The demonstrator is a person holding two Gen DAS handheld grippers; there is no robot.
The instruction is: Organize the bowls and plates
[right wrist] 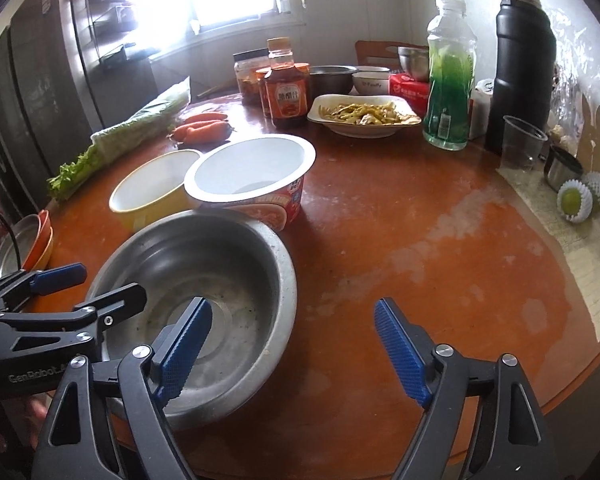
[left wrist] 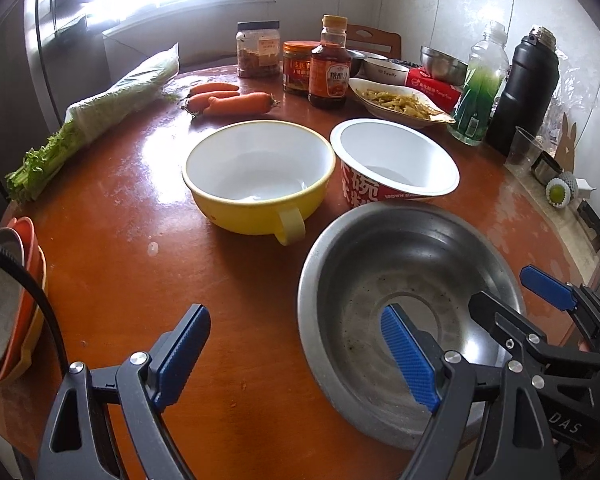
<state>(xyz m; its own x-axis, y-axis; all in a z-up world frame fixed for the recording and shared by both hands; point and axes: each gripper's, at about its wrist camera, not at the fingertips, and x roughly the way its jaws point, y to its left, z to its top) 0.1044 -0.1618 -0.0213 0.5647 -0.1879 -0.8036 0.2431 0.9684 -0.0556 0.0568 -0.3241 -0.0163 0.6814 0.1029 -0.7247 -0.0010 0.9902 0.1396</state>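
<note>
Round and reddish-brown, the surface (right wrist: 380, 216) is crowded along its far edge with jars, bottles and a plate of food (right wrist: 364, 118), while a broad bare stretch lies to the right of the steel bowl (left wrist: 404, 304) near the front edge. Beyond that bowl, a yellow bowl (left wrist: 256, 176) and a paper noodle bowl (left wrist: 392, 160) sit side by side, and stacked plates (left wrist: 12, 296) lie at the left edge. Both the left tool (left wrist: 296, 356) and right tool (right wrist: 292, 352) are spread wide and hold nothing, each with one finger over the steel bowl and the other outside its rim.
</note>
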